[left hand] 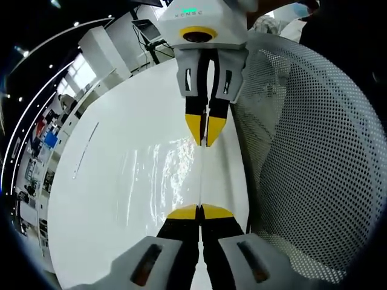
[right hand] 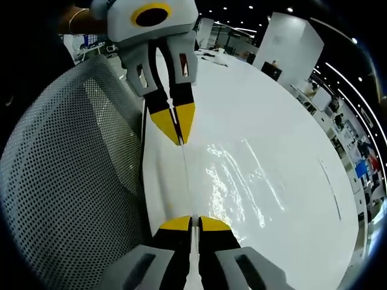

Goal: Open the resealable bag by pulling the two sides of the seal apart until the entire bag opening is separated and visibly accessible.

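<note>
While stretched between them, resealable bag (left hand: 202,175) edge pinched by closed left claw (left hand: 200,211), closed right claw (right hand: 193,222).

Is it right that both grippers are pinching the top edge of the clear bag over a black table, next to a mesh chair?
Not quite: the table is white, not black, as the left gripper view shows. The rest holds: the left gripper and right gripper are both shut on the clear bag, beside the mesh chair.
</note>
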A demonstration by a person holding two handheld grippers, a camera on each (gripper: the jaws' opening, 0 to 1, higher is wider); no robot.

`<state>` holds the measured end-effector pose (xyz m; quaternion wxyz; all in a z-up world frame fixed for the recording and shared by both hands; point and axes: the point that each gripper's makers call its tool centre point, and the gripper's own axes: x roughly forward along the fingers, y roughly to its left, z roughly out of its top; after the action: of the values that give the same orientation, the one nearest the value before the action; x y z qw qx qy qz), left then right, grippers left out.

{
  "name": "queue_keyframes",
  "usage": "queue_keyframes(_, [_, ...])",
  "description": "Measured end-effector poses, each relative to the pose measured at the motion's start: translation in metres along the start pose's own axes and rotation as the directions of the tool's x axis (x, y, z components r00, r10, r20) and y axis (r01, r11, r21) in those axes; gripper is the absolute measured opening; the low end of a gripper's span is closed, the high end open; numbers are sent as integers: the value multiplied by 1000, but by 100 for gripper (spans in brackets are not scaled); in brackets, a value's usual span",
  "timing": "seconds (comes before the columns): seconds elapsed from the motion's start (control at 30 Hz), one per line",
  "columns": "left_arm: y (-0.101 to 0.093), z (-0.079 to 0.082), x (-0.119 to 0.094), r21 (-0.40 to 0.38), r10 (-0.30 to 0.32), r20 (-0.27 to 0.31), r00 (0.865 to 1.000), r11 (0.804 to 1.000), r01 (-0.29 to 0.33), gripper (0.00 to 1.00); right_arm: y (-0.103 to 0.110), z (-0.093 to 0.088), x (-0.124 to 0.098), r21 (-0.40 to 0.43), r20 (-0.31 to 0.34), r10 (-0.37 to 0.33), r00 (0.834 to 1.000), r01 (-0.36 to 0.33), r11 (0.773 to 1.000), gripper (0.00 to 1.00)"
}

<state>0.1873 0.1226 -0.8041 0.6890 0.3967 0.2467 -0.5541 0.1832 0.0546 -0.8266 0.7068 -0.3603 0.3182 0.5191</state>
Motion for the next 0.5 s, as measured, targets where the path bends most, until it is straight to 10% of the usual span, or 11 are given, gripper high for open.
queue_keyframes(0.5, [1,-3,-3,20,19,-4,1000,1000,-19,0,-2,-14,-5,8,-23,-8,1000,8,1000,0])
